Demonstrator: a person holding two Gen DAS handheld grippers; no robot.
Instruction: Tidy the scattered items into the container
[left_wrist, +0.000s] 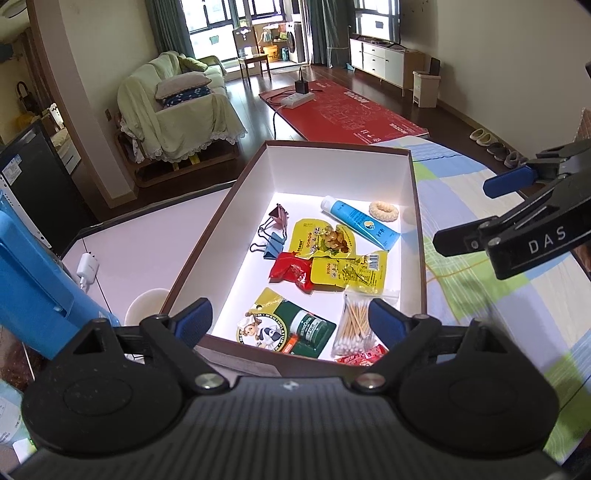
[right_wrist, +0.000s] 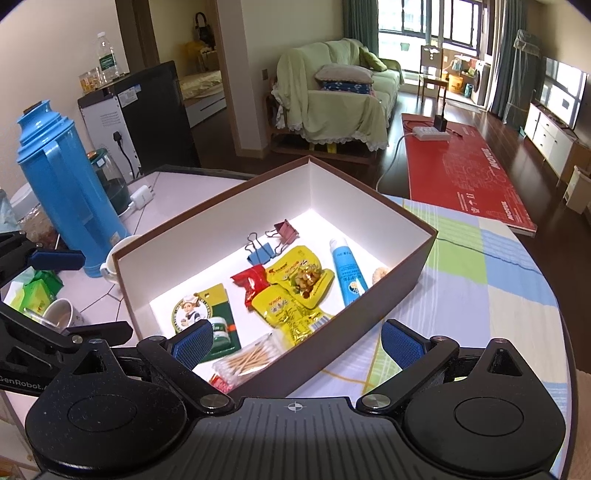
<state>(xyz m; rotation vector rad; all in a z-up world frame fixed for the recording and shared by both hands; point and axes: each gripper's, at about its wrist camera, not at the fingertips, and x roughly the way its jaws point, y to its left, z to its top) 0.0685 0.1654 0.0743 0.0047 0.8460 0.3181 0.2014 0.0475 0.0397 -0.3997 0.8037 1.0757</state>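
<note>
A brown box (left_wrist: 332, 170) with a white inside stands on the table; its outer wall (right_wrist: 332, 354) faces the right wrist view. Inside lie two binder clips (left_wrist: 275, 230), yellow snack packets (left_wrist: 325, 240), a red packet (left_wrist: 291, 269), a blue tube (left_wrist: 360, 221), a beige ring (left_wrist: 384, 211), a green lip-balm card (left_wrist: 291, 330) and a bag of cotton swabs (left_wrist: 354, 325). My left gripper (left_wrist: 290, 319) is open over the box's near end, holding nothing. My right gripper (right_wrist: 297, 343) is open above the box's near wall, also holding nothing, and shows at the right (left_wrist: 480, 212).
A blue thermos (right_wrist: 62, 192), a white cup (right_wrist: 110, 262), a mug (right_wrist: 62, 314), green packets (right_wrist: 37, 291) and a white charger (right_wrist: 142, 195) stand left of the box. A checked cloth (right_wrist: 480, 277) covers the table on the right, up to its curved edge.
</note>
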